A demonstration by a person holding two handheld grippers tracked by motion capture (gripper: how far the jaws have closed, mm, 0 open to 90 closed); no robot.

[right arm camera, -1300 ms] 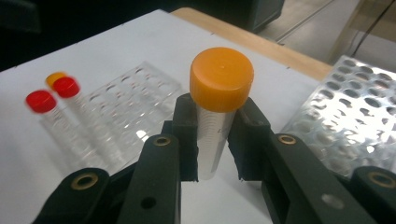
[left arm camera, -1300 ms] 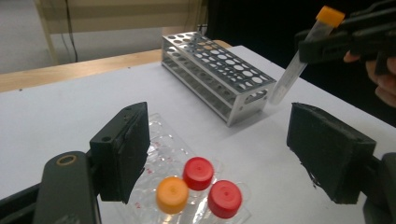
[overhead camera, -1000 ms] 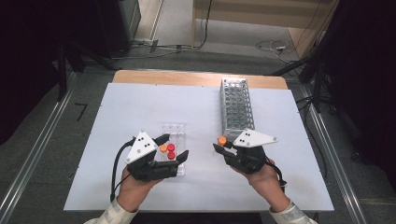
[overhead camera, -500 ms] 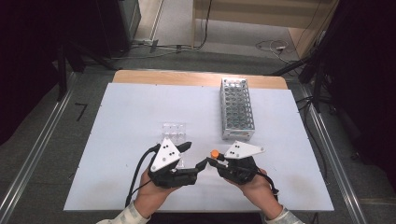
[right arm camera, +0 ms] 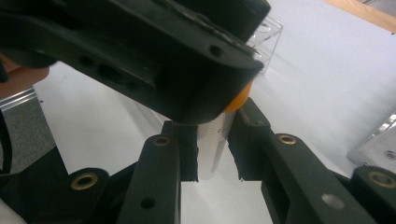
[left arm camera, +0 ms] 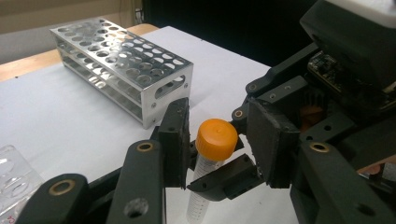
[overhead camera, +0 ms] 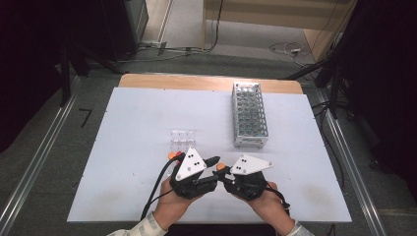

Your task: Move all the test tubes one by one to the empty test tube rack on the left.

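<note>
A white table with a wooden strip along its far edge stands on a grey floor, with dark equipment and loose cables around it.

At the near edge the two grippers meet almost tip to tip. The right gripper, held in the person's right hand, has its jaws closed on the clear body of a tube with an orange cap; in the right gripper view the two black jaws press the tube's sides just below the cap, and the tube stands roughly upright (its lower end cannot be made out). The left gripper, in the left hand, has its jaws spread apart on either side of the orange cap: in the left gripper view one pad sits just left of the cap and the other just right of it, each with a gap, so it grips nothing. The left gripper's body hangs over the top of the tube in the right gripper view.

Just behind the left gripper lies a small clear plastic rack, with another orange cap showing beside the gripper's grey plate. Farther off, to the right, a metal test-tube rack sits lengthwise on the table, its holes open.
</note>
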